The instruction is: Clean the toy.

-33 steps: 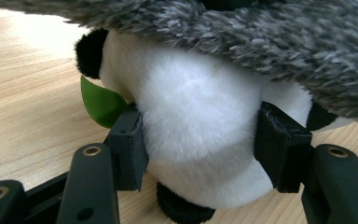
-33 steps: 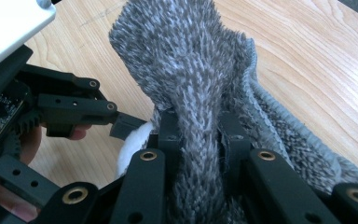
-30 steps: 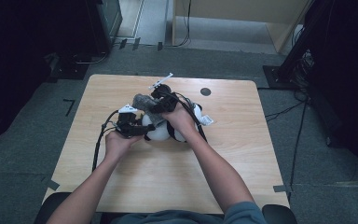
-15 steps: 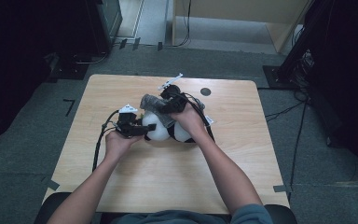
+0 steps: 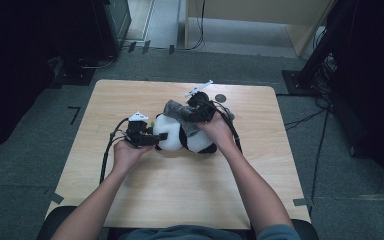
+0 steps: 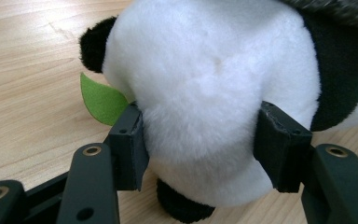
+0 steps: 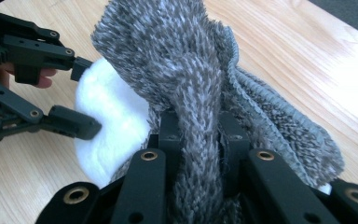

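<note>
A black-and-white panda plush (image 5: 192,140) lies on the wooden table (image 5: 125,97). My left gripper (image 5: 159,136) is shut on its white head (image 6: 205,93), with both pads (image 6: 131,142) pressing into the fur. A green felt leaf (image 6: 101,100) sticks out beside a black ear (image 6: 93,43). My right gripper (image 5: 194,116) is shut on a grey knitted cloth (image 5: 179,113), held just above the panda's body. In the right gripper view the knit (image 7: 196,65) bunches between the jaws of the right gripper (image 7: 199,140), and the left gripper (image 7: 86,95) grips the white fur at the left.
A small dark round disc (image 5: 220,98) lies on the table behind the right hand. Black cables (image 5: 107,155) trail from the left gripper toward the front edge. Dark equipment and cables stand on the grey floor around the table.
My right gripper has carried the grey knitted cloth to the right across the panda. The left gripper has stayed clamped on the head.
</note>
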A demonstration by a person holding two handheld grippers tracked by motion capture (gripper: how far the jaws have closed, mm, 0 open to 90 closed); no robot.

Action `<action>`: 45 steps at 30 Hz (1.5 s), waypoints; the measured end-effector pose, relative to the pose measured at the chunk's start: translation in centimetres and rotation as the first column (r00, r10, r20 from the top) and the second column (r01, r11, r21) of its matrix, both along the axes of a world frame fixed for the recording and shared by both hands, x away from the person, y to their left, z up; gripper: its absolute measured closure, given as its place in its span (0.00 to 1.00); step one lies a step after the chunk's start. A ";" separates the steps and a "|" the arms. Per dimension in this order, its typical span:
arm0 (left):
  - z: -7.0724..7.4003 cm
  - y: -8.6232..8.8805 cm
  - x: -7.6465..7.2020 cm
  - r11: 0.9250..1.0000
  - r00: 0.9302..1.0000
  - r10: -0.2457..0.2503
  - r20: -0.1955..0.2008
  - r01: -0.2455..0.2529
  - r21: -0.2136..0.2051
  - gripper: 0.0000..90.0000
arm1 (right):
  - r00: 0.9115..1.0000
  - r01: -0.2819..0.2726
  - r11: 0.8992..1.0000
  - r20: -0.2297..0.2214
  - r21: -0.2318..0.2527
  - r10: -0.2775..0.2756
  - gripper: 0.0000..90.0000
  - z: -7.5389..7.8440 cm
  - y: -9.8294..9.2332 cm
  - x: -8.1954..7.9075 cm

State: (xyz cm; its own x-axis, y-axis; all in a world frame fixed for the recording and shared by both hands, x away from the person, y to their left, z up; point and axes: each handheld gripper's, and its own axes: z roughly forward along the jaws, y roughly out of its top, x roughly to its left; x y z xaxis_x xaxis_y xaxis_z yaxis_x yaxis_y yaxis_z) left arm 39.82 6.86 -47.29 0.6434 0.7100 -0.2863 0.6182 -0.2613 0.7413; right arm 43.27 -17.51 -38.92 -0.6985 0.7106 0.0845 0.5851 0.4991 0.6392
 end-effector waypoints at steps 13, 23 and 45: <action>0.0 0.0 0.0 1.000 1.000 0.002 0.001 -0.002 -0.006 0.46 | 0.998 0.059 0.997 0.028 0.054 -0.060 0.85 1.0 -4.6 -1.5; -0.2 -0.1 0.0 1.000 1.000 0.013 0.007 -0.013 -0.020 0.46 | 0.990 0.121 0.985 0.053 0.126 -0.129 0.85 0.4 -8.4 -2.8; -0.2 -0.2 -0.9 0.998 0.999 0.043 0.005 -0.043 -0.046 0.46 | 0.990 0.054 0.984 0.123 0.167 -0.076 0.86 3.9 -5.5 -3.4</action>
